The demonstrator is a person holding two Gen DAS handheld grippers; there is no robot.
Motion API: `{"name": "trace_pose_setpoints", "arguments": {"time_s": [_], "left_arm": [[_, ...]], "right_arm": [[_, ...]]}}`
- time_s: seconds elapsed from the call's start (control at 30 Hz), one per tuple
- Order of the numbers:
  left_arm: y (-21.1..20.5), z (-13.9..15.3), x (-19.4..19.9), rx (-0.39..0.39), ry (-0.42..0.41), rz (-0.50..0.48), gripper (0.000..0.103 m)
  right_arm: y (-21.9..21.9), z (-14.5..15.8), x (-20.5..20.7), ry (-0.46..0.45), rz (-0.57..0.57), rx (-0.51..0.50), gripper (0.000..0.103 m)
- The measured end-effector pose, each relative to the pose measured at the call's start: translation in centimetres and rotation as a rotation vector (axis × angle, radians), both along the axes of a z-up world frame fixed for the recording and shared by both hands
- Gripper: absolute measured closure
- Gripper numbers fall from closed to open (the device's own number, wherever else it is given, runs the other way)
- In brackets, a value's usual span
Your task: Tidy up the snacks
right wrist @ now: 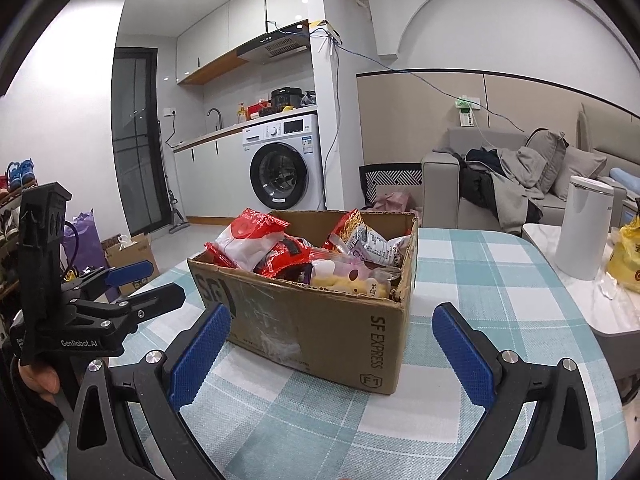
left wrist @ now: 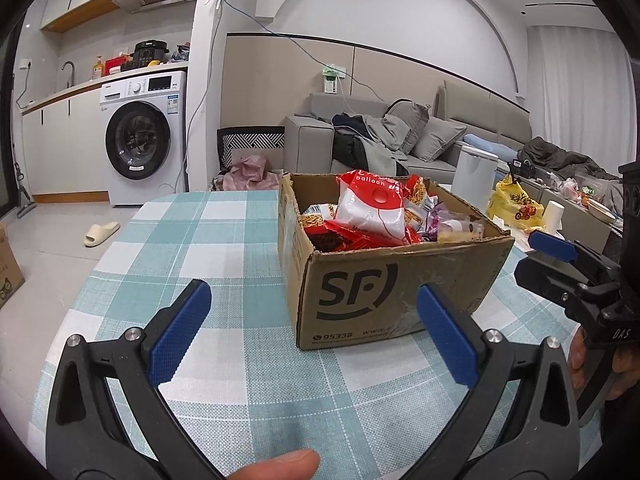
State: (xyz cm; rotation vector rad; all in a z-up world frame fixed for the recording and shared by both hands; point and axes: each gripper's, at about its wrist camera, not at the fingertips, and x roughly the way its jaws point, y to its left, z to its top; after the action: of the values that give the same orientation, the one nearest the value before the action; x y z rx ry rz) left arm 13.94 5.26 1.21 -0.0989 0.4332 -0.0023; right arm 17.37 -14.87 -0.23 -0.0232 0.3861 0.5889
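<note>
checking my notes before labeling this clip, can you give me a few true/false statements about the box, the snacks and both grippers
1. The cardboard box is open and holds snack packets. True.
2. The left gripper is clamped on a packet. False: it is open and holds nothing.
3. The red and white packet sits on top of the pile in the box. True.
4. The right gripper reaches inside the box. False: it is open, in front of the box.
5. The box stands on a checked tablecloth. True.
</note>
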Motion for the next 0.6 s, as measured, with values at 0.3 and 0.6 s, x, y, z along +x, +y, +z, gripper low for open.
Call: {"name": "trace_pose_setpoints", "arguments": {"time_s": [0.3,0.6], "left_arm": [[-0.19,-0.14,0.38,0.016,0.006,-0.014,0.001],[-0.36,-0.15,0.28,0.016,0.002,-0.020,0.001]], "right_arm": [[-0.38,-0.02,-0.34,-0.013,0.001,0.019,0.000],[-0.70,0.12,-0.42,-0.018,0.001,0.043,0.000]]}}
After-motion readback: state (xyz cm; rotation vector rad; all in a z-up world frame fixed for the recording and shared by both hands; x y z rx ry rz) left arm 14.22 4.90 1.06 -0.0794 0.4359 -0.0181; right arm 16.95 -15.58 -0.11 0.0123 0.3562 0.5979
